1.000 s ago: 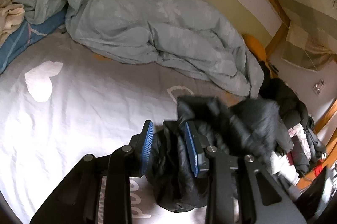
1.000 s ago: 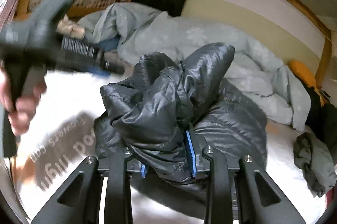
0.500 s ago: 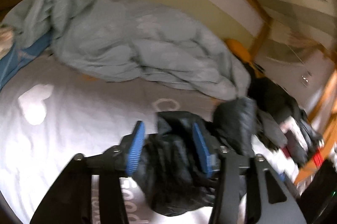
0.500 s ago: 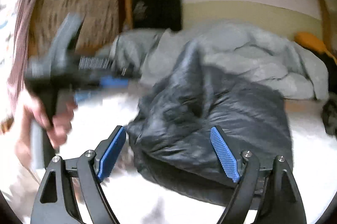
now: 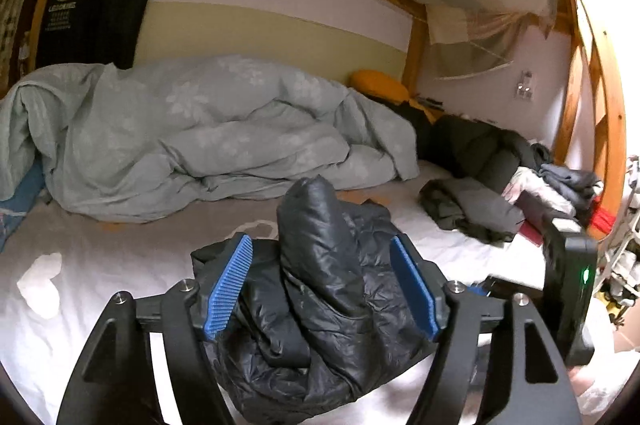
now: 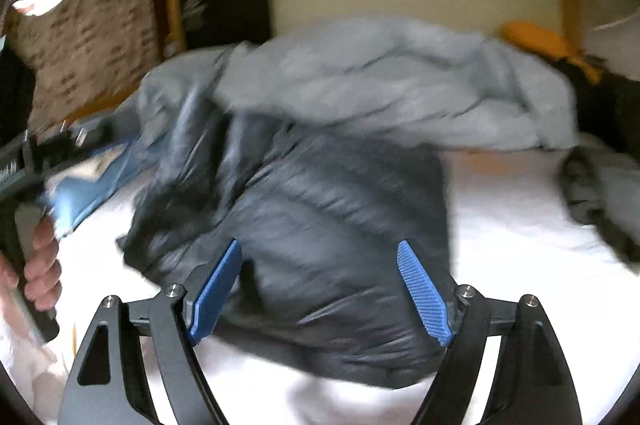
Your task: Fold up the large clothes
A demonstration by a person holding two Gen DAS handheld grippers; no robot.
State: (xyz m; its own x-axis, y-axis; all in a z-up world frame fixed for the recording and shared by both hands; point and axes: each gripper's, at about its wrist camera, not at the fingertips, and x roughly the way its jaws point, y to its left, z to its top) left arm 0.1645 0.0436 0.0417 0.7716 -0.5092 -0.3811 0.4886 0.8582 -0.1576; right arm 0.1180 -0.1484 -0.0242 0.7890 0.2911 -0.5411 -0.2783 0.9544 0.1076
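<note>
Black puffer jacket [image 5: 324,289] lies crumpled in a heap on the white bed sheet [image 5: 100,265], near the front edge of the mattress, one padded fold standing up from the bundle. Left to right in the left wrist view: dark garment [image 5: 100,5] hanging on the wall at far left; rumpled pale grey-green duvet [image 5: 200,137] along the back of the bed; orange pillow [image 5: 378,85] behind its right end; pile of dark clothes [image 5: 480,181] at far right by the wooden bed frame [image 5: 416,37]. Left gripper [image 5: 322,289]: blue pads spread apart, jacket heap lying between them, left pad close against the fabric, right pad just beside it; nothing pinched. Right edge of this view shows the other tool's black body with a green light. Right wrist view is motion-blurred. Far left, the person's left hand [image 6: 42,265] wraps the other tool's handle. Right gripper [image 6: 320,289]: blue pads wide apart, jacket [image 6: 320,225] bulking in front of and between them, unclamped. Contact between pads and fabric cannot be judged through the blur.
</note>
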